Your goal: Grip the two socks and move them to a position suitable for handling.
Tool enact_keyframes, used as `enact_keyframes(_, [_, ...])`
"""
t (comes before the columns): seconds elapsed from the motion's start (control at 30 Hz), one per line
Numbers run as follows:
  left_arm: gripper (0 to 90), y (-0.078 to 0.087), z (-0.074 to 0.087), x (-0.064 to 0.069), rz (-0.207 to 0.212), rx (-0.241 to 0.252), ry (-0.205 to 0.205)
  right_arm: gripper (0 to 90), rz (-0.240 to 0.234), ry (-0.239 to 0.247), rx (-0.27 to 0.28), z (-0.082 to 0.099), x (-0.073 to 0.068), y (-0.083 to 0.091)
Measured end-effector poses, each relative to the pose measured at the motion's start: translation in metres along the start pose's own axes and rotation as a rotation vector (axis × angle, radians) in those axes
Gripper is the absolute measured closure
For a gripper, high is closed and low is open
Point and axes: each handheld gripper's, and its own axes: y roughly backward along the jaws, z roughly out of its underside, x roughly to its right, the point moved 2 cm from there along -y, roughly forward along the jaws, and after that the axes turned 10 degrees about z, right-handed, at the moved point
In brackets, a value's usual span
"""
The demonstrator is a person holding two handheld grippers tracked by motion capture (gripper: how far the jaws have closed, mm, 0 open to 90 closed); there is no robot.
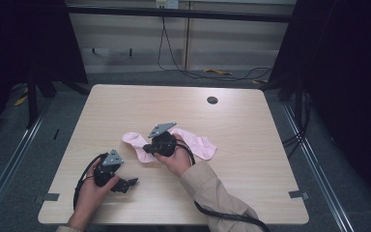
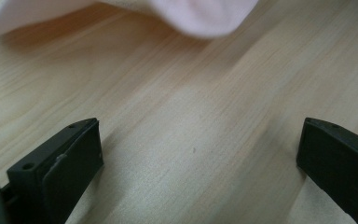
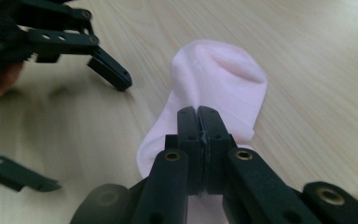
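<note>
Near the middle of the table (image 1: pixel 251 121), a pale pink sock (image 1: pixel 200 143) is laid flat, and the right gripper (image 3: pixel 198 116) is set over its left half. Its jaws are pressed together, and a fold of the fabric appears to be pinched between them, though the exact bite is hidden by the jaws themselves. The left gripper (image 1: pixel 125 185) is held low over bare wood, just short of the sock's near end, with its jaws wide apart and nothing between them.

The step in hand is judged to be a lift or fold of the pinched end. For this to go well, the grip should be kept firm and the fabric raised slowly, so that only one layer or both, as intended, is carried. The free end is best pinned or caught by the open left gripper before the sock is dragged across the table. A thin pinch could slip if the pull is made sideways.
</note>
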Motion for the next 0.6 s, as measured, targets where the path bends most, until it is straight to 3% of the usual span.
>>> enact_keyframes(0.1, [0.0, 0.0, 0.0, 0.0, -0.001, -0.004, 0.0, 89.1, -0.014, 0.017, 0.044, -0.004, 0.0, 0.017])
enact_keyframes(0.17, [0.0, 0.0, 0.0, 0.0, 0.0, -0.003, 0.0, 89.1, -0.016, 0.07, 0.067, -0.005, -0.001, 0.031])
enact_keyframes(0.2, [0.0, 0.0, 0.0, 0.0, 0.0, -0.003, 0.0, 89.1, -0.016, 0.07, 0.067, -0.005, -0.001, 0.031])
enact_keyframes(0.23, [0.0, 0.0, 0.0, 0.0, 0.0, -0.004, -0.001, 89.1, -0.025, 0.101, 0.086, -0.003, -0.004, 0.047])
enact_keyframes(0.3, [0.0, 0.0, 0.0, 0.0, -0.001, -0.004, -0.002, 89.0, -0.04, 0.149, 0.103, 0.0, -0.007, 0.06])
enact_keyframes(0.43, [0.0, 0.0, 0.0, 0.0, -0.001, -0.004, -0.001, 88.6, -0.037, 0.237, 0.057, 0.026, -0.012, 0.082])
enact_keyframes(0.5, [0.0, 0.0, 0.0, 0.0, -0.001, -0.003, 0.0, 88.4, -0.041, 0.24, 0.035, 0.036, -0.011, 0.085])
enact_keyframes(0.53, [0.0, 0.0, 0.0, 0.0, -0.001, -0.003, 0.0, 88.0, -0.031, 0.25, -0.009, 0.059, -0.006, 0.091])
enact_keyframes(0.6, [0.0, 0.0, 0.0, 0.0, -0.001, -0.002, 0.001, 87.2, -0.036, 0.232, -0.026, 0.077, -0.001, 0.095])
